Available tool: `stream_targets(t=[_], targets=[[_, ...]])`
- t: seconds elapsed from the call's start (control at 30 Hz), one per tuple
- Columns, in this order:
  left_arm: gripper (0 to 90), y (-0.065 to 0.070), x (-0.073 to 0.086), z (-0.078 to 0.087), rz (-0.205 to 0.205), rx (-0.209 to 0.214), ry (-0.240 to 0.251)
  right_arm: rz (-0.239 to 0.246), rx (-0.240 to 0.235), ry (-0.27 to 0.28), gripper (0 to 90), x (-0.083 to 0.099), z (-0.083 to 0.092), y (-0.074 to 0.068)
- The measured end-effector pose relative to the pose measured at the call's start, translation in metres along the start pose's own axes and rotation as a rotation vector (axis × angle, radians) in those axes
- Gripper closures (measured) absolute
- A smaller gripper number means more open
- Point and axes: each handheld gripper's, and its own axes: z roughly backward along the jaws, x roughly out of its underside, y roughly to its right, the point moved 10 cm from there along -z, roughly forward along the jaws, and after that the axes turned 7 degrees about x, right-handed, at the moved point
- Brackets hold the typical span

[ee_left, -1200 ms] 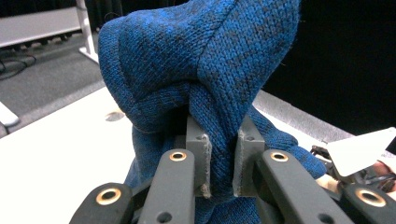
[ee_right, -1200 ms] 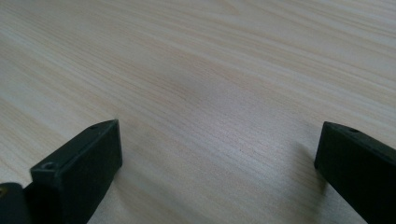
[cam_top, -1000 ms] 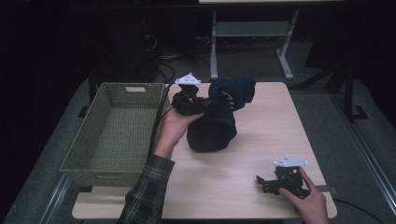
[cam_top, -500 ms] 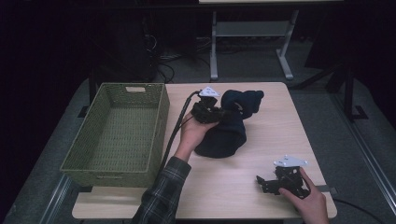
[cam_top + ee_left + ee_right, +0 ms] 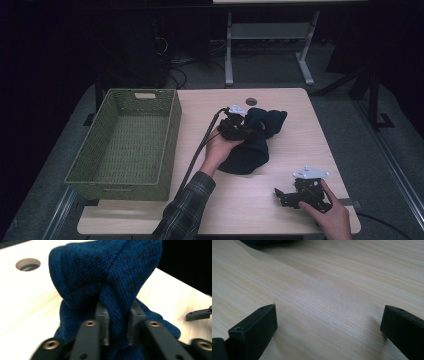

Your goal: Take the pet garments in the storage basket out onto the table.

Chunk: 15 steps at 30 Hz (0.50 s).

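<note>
My left gripper [image 5: 117,327] has just been opening, yet a fold of the blue knit garment [image 5: 252,145] remains between its pads, which press on it. The garment lies mid-table, right of the green basket [image 5: 170,145]. My right gripper [image 5: 329,325] rests spread wide on bare wood

Dark blue knitted cloth garment [image 5: 110,272] with a rough ribbed weave, pale matt wood-grain table [image 5: 332,285], green woven wicker-look basket [image 5: 169,125] at 9 o'clock, matt black plastic-looking left gripper [image 5: 117,322]
</note>
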Motion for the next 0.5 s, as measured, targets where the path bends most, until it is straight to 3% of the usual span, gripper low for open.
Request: stream_targets(t=[0.13,0.27,0.5], targets=[[49.4,0.003,-0.002,0.003,-0.005,0.010,-0.001,-0.001,0.000,-0.001,0.4,0.000,0.000,0.000],[31.3,0.009,-0.003,0.010,-0.041,-0.015,-0.008,-0.002,-0.001,-0.001,0.4,0.000,0.000,0.000],[21.4,0.015,-0.002,0.026,-0.060,-0.013,-0.010,0.000,0.001,-0.002,0.5,0.000,0.000,0.000]])
